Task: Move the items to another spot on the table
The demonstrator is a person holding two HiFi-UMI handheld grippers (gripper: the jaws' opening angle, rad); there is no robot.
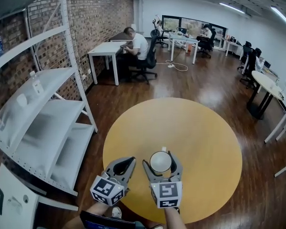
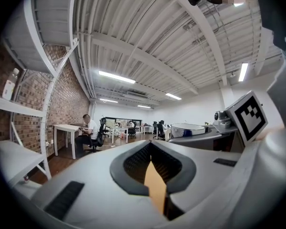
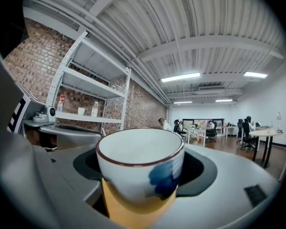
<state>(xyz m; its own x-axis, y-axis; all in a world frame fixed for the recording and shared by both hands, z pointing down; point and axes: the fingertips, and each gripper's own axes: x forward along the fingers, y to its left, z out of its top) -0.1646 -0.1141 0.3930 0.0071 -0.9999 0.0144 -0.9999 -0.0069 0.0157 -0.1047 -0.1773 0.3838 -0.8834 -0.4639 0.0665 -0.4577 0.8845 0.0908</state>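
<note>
White cup (image 3: 139, 168) sits clenched between the jaws of the right claw (image 1: 161, 165) over the yellow tabletop (image 1: 200, 137), left claw (image 1: 126, 163) closed and empty just beside it; risk: glazed rounded wall could slip or tilt if squeeze eases mid-carry.

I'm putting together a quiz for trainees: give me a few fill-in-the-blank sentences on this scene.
The right gripper is shut on a white ___. The mark on that item's side is ___. The left gripper holds ___. The table is ___ in shape.
Missing words: cup; blue; nothing; round.
</note>
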